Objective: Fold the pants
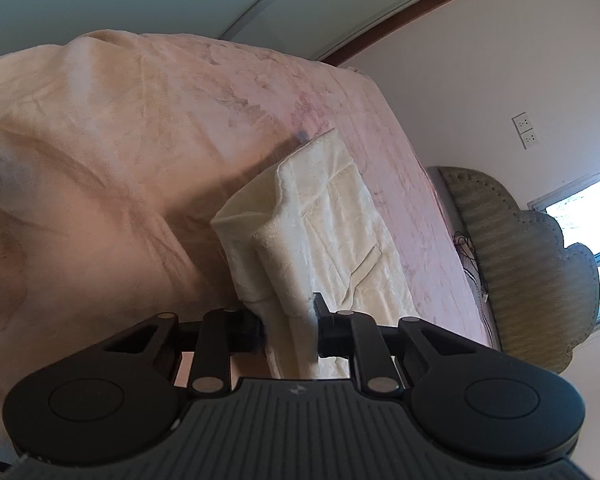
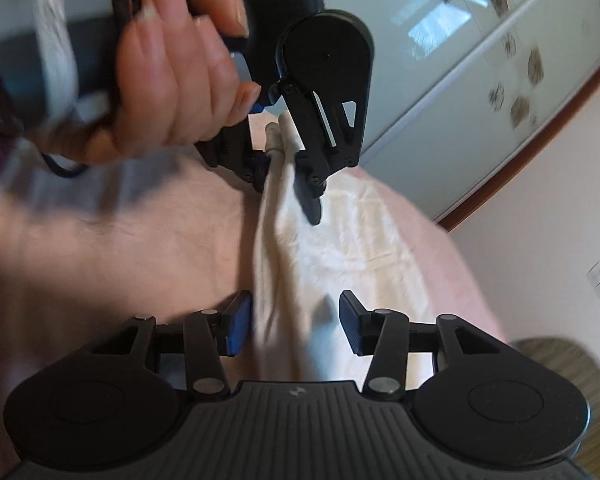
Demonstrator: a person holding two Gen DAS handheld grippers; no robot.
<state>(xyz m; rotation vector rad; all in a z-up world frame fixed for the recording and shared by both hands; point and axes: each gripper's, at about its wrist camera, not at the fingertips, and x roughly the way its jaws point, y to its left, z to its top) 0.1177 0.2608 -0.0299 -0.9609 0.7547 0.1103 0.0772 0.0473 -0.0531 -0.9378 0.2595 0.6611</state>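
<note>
I had the pants [image 1: 324,232] lying on the bed [image 1: 148,128], cream plush already folded into a long narrow stack, with its near end lifted off the pink cover. My left gripper [image 1: 292,326] was clamped on that end; in the left wrist view the cloth bunched tight between its pads, because a thick fold slips unless all the layers are pinched together. From the right wrist view I could see the same gripper [image 2: 288,176] biting the edge from above, my hand [image 2: 168,92] wrapped round its handle. My right gripper [image 2: 296,326] sat further along the same edge, jaws fairly narrow, cloth between them; the left pad [image 2: 238,324] touched the fabric, but the other stood clear, so I judged it not yet gripping. Two holds on one edge should let me carry the end over evenly.
</note>
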